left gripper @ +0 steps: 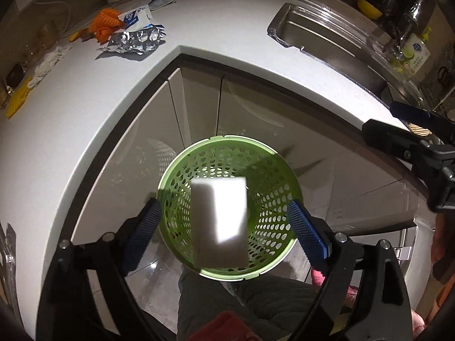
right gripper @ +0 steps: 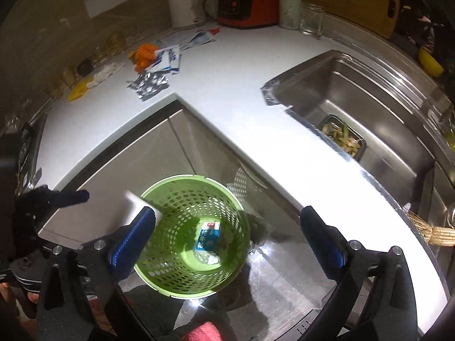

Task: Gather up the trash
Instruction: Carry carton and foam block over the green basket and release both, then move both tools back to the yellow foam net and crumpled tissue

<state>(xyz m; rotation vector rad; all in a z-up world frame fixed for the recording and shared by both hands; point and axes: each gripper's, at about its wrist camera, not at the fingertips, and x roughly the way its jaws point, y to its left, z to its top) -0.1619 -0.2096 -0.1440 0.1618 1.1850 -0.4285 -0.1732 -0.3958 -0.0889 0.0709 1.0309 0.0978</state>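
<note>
A green perforated basket (left gripper: 270, 199) stands on the floor in front of the corner cupboards. A white box (left gripper: 219, 221) hangs over its mouth between the wide-apart pads of my left gripper (left gripper: 223, 204), touching neither pad. My right gripper (right gripper: 227, 213) is open and empty above the same basket (right gripper: 184, 179), where a blue and white carton (right gripper: 207, 236) lies at the bottom. The white box (right gripper: 136, 201) shows by the basket's left rim in the right wrist view. On the counter lie silver blister packs (left gripper: 133, 41), orange scraps (left gripper: 105, 22) and a blue-white packet (left gripper: 136, 17).
The white L-shaped counter (right gripper: 227, 91) wraps around the basket. A steel sink (right gripper: 369, 108) holds a food container (right gripper: 344, 139). A red appliance (right gripper: 247, 2), a glass jar (right gripper: 311, 21) and a paper roll (right gripper: 184, 2) stand at the back. A person's leg (left gripper: 227, 298) is below.
</note>
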